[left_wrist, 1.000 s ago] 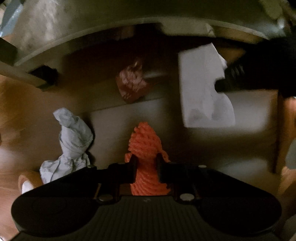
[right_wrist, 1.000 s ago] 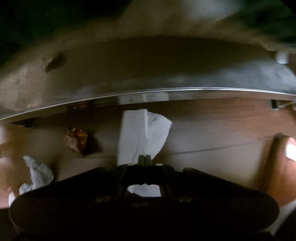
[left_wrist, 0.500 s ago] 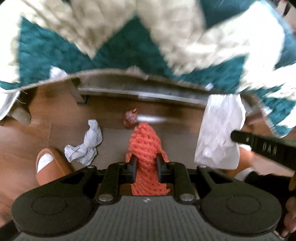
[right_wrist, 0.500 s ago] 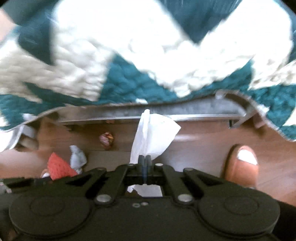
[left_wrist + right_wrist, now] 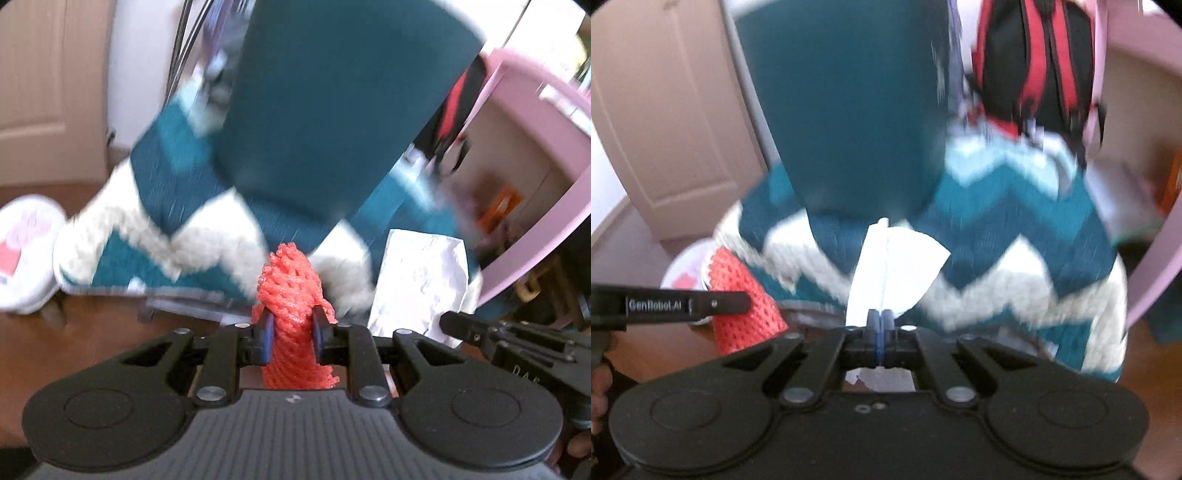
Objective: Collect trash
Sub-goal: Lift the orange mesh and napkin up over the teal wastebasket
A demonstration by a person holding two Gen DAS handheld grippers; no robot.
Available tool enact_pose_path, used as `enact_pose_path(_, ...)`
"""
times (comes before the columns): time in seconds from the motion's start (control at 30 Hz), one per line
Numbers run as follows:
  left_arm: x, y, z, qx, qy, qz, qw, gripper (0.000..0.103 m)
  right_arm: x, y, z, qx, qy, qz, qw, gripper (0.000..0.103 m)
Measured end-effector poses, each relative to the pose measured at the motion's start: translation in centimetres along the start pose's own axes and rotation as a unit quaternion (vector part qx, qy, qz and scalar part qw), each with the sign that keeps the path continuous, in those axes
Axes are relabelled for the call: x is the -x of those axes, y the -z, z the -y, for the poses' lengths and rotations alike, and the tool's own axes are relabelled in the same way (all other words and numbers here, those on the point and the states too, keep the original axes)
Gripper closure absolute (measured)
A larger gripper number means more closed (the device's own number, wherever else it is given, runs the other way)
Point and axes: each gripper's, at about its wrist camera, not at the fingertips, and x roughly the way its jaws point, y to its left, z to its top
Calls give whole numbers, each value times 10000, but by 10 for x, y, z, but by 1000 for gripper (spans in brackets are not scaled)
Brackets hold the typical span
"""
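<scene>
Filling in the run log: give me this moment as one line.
left gripper: shut on orange foam net | right gripper: shut on white tissue | both lifted, facing chevron blanket

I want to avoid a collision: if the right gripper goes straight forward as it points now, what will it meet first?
Most likely the zigzag blanket, teal and white, which fills the view just beyond the white tissue that the right gripper holds. The distance is unclear because of blur.

Blanket (image 5: 155,236) motion-blurred; white tub (image 5: 26,254) cut off.
</scene>
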Motion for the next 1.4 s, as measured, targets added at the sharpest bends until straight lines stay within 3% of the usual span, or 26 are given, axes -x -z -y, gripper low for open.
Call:
enact_pose_path(0.17, 49, -45, 30, -290, 246, 765, 9963, 83, 56, -52, -4, 378, 61, 801, 9961, 103)
enact_pose_path(0.4, 106, -118, 61, -601, 440, 1720, 9823, 83, 110, -132, -11, 677, 139, 1831, 9807, 103)
enact_pose_path(0.63, 129, -189, 95, -1124, 427, 2176, 9686, 83, 128, -197, -23, 939, 294, 2360, 9668, 103)
enact_pose_path(0.83, 106, -227, 105, -1372, 223, 2134, 9670, 83, 108, -230, -23, 932, 357, 2315, 9677, 103)
enact_pose_path(1.1, 44, -252, 88, -1294, -195, 1531, 9795, 82, 55, -242, -20, 961, 360, 1866, 9771, 103)
enact_pose_path(1.3, 7, -262, 78, -1167, -283, 1113, 9865, 81, 18, -247, -16, 923, 297, 1443, 9848, 103)
enact_pose_path(1.4, -11, -264, 75, -1231, -391, 873, 9878, 81, 4, -248, -13, 834, 232, 1194, 9891, 98)
